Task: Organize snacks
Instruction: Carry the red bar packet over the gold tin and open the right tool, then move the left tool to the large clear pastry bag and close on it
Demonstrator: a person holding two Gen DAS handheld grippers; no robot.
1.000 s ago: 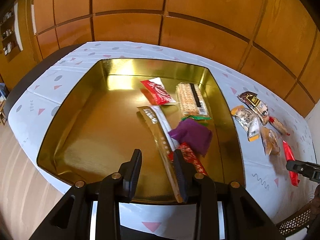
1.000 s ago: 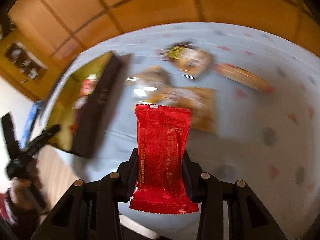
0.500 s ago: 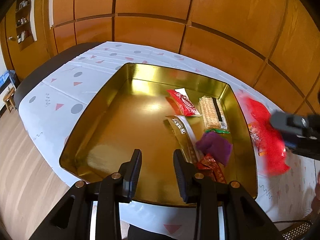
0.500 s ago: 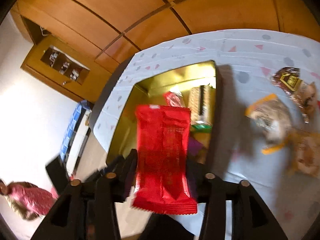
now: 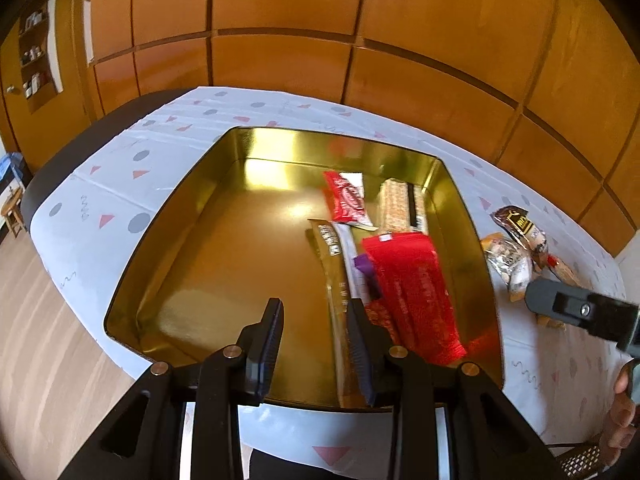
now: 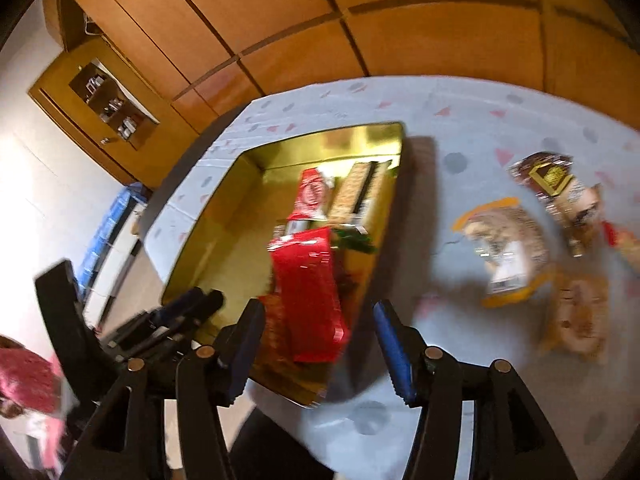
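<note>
Through my left wrist camera, my left gripper point(image 5: 316, 334) hangs spread and empty over the near rim of the shallow gold metal tin point(image 5: 160, 240) that sits on the white tablecloth with grey dots and pink triangles point(image 5: 100, 200). The long red foil snack packet point(image 5: 412, 296) lies in the right half of the tin, slanting over the purple wrapper point(image 5: 366, 266) and beside the long gold-and-white sachet point(image 5: 338, 268). Farther back are a small red-and-white packet point(image 5: 346, 200) and a clear sleeve of crackers point(image 5: 398, 208). Several brown and yellow snack bags point(image 5: 512, 256) lie on the cloth, just right of the tin, and the tip of my right gripper point(image 5: 580, 314) shows above them.

Through my right wrist camera, which is blurred, my right gripper point(image 6: 320, 344) is spread wide with nothing between its fingers; the red packet point(image 6: 310, 292) sits in the tin point(image 6: 208, 232) beyond them, no longer pinched. The loose bags point(image 6: 508, 256) lie to my right on the cloth.

I judge the step in hand is going for the next loose bag. To do it well I should lift clear of the tin's wall before swinging right, come down flat over one bag only, and pinch it across its narrow width, not by a crinkly end seal that may slip.
</note>
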